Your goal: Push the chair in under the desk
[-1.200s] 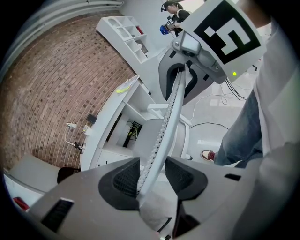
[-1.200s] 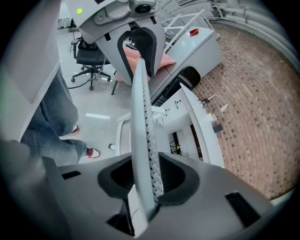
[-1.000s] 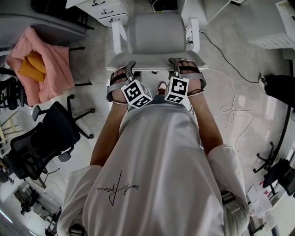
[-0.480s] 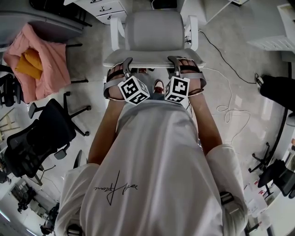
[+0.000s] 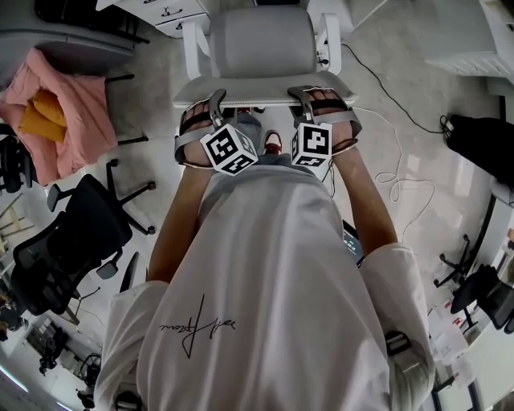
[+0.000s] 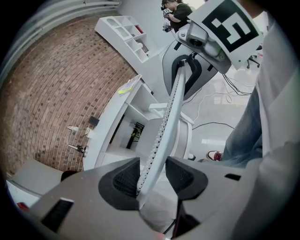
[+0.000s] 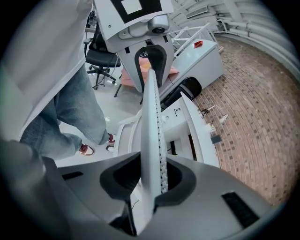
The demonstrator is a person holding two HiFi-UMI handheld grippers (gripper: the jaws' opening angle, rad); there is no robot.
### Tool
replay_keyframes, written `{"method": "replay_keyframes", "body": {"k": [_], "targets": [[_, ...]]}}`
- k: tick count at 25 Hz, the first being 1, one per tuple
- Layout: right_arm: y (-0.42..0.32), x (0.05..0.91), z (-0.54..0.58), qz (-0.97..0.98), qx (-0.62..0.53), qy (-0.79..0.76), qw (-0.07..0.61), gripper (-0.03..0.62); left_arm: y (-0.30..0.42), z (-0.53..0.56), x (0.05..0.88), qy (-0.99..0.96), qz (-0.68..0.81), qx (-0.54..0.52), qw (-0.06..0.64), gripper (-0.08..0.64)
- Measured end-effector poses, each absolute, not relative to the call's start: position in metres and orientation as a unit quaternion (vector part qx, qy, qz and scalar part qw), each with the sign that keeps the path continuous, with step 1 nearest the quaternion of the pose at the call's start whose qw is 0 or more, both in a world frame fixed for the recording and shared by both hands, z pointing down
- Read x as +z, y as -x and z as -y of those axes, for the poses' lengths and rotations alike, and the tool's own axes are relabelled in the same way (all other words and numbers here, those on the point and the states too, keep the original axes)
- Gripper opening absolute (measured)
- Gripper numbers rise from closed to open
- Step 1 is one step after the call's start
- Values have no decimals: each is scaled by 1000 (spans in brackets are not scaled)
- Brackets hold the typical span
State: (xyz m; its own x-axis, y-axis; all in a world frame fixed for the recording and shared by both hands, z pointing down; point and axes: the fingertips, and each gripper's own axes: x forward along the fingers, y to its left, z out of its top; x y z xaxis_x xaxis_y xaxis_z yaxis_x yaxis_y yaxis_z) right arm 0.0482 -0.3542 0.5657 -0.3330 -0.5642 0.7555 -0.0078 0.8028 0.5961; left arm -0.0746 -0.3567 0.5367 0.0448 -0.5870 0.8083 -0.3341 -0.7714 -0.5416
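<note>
Pale office floor (image 5: 401, 120) strewn with cable (image 5: 393, 189) underfoot, and standing right behind the chair (image 5: 257, 44): pinching the top rim of its backrest (image 5: 261, 96) with the right tongs (image 7: 147, 176), jaws just closed down onto it, while merely straddling the same rim further left with the left tongs (image 6: 152, 176), pads apart and not squeezing. Seemingly mid-push, with the white bench (image 6: 110, 126) just beyond the chair's front and the seat not yet tucked under. Next, probably: nip the left tongs shut too, then shove straight ahead with both hands evenly, steering the armrests (image 5: 193, 44) clear of the bench and the drawers (image 5: 173, 20) beyond the chair's left side.
</note>
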Motion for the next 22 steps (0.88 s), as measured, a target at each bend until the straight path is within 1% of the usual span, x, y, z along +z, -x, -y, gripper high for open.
{"method": "replay_keyframes", "body": {"k": [9,18,22], "targets": [[-37,565,364,785,-244,-173,543,80,85,372,536,710,-325,-616,102,172],[-32,566,398,790,-235,-153,544,77,91,401,537,705,-332,-619,103,172],[-28,568,393,789,-238,-158,544,77,95,397,538,704,-338,-613,119,172]]}}
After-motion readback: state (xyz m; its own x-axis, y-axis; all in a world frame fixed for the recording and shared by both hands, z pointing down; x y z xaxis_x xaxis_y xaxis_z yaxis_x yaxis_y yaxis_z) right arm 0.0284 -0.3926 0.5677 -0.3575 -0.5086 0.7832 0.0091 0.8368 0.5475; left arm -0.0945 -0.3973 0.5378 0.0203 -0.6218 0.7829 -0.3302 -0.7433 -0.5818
